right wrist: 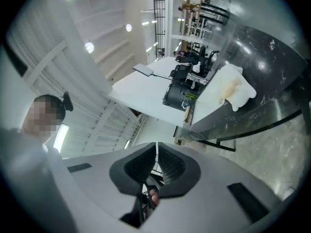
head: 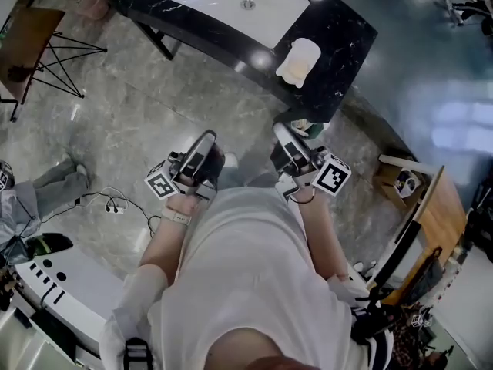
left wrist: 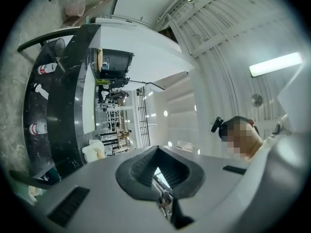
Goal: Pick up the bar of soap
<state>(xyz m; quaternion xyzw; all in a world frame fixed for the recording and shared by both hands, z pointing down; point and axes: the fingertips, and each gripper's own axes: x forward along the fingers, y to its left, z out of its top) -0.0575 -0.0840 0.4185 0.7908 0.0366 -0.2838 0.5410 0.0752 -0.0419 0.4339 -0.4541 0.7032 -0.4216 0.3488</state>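
A pale cream lump, maybe the soap on a white cloth, lies on the black marble counter beside the sink; I cannot tell soap from cloth. It shows far off in the right gripper view and the left gripper view. The person holds both grippers close to the chest, well short of the counter. My left gripper has its tips together with nothing between them. My right gripper is shut and empty too.
A white sink basin is set in the counter. Bottles stand on it. A folding wooden table is at the far left, cables lie on the stone floor, and a wooden board leans at the right.
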